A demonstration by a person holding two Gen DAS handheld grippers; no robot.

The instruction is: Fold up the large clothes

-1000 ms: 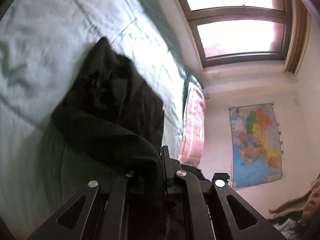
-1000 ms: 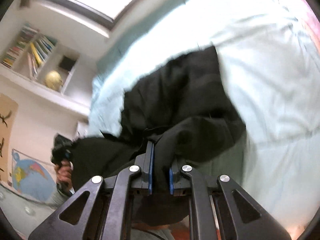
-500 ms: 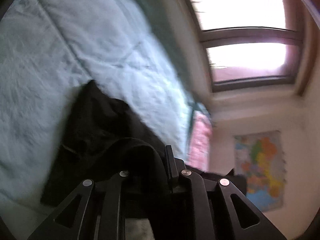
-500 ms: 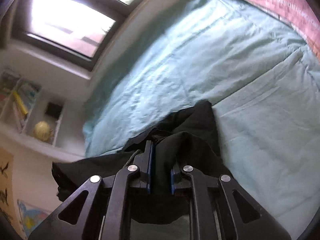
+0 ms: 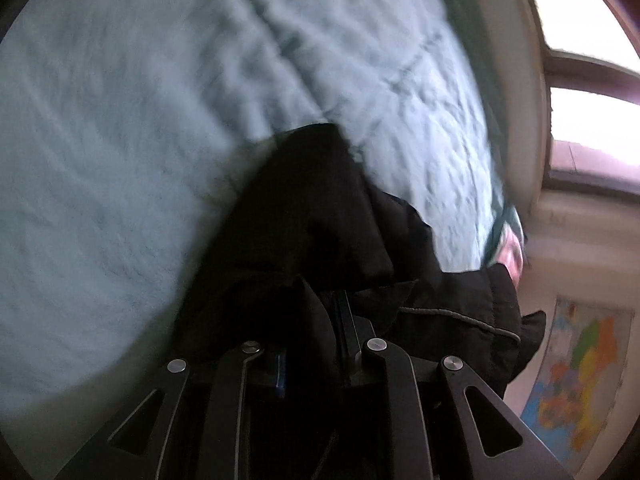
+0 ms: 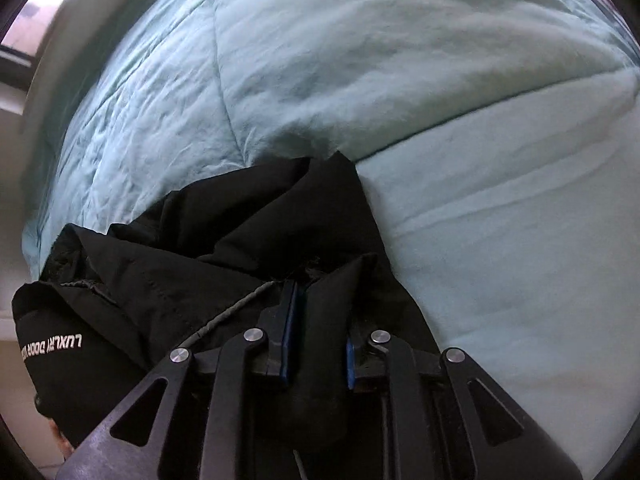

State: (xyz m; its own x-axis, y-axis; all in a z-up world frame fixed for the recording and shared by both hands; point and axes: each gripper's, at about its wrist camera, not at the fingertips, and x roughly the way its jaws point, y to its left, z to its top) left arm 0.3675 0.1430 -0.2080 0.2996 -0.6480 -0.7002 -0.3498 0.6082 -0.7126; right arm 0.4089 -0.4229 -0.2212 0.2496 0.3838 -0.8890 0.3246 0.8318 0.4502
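From my left wrist camera, the left gripper has a fold of the black jacket between its fingers; the jaws are opening, and under the blur I can't tell whether the pads press the cloth. The jacket lies bunched on the pale teal quilt just ahead of the fingers. To the right stand a window and a coloured wall map — nothing here is a container.

From my right wrist camera, the right gripper has black cloth filling the gap between its 2 blue pads, jaws opening as well. The jacket spreads leftward over the quilt, a white printed label showing on the part at the left edge.
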